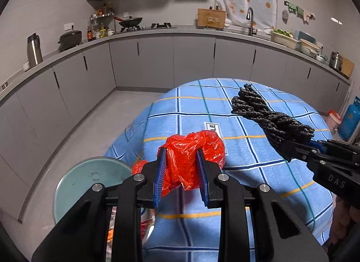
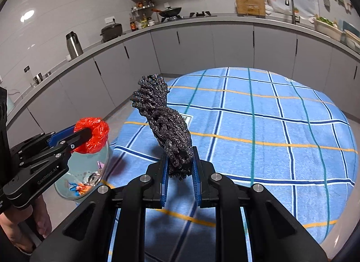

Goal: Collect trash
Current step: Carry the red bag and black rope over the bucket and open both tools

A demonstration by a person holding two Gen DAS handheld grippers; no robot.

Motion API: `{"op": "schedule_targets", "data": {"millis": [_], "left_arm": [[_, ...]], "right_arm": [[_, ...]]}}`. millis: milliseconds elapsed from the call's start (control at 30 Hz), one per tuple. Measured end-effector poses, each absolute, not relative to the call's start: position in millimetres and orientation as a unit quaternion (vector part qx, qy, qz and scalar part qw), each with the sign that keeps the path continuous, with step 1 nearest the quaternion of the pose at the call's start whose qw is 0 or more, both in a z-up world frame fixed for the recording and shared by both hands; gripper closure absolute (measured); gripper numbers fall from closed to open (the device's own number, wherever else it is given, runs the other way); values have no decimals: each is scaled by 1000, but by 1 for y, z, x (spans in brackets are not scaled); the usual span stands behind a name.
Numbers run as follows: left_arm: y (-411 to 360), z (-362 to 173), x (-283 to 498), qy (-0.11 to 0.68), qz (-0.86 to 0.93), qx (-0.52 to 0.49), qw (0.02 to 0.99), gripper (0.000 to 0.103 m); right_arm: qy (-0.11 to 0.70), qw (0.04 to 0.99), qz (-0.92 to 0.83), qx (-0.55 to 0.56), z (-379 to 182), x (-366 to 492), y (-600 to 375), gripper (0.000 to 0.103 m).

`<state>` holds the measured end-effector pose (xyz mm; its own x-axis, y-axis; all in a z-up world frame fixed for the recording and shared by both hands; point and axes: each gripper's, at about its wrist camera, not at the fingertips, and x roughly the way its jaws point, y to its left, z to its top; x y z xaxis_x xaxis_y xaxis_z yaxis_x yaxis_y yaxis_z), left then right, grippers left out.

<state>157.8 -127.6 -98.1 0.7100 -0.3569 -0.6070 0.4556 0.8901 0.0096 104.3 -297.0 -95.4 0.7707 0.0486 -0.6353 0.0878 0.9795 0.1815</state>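
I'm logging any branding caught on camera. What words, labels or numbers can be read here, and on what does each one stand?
"DAS": on the right gripper body, cut off by the frame edge.
"GenRobot.AI": on the left gripper body.
"LE": on a white label sewn to the tablecloth, the rest hidden behind the red plastic bag.
Bottle labels on the counter: too small to read.

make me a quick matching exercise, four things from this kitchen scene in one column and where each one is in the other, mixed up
1. crumpled red plastic bag
2. black twisted rope bundle
3. round glass trash bin
4. blue plaid tablecloth

a. on the floor beside the table
b. between the left gripper's fingers
c. spread over the round table
d. between the right gripper's fingers

Pairs: 1-b, 2-d, 3-a, 4-c
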Motion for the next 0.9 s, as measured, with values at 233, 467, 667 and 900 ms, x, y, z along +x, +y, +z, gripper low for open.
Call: {"op": "schedule_targets", "data": {"millis": [233, 467, 667, 900], "left_arm": [[-103, -95, 155, 308, -202, 71, 927, 76], [-82, -91, 152, 304, -187, 64, 932, 76], [-64, -92, 151, 305, -172, 57, 935, 76], [-46, -91, 148, 304, -157, 53, 938, 76]], "right_arm": [[336, 938, 9, 91, -91, 108, -273, 84], [336, 938, 27, 79, -89, 113, -254, 84], [335, 939, 39, 72, -86, 117, -241, 84], [338, 937, 55, 65, -87, 124, -225, 84]]}}
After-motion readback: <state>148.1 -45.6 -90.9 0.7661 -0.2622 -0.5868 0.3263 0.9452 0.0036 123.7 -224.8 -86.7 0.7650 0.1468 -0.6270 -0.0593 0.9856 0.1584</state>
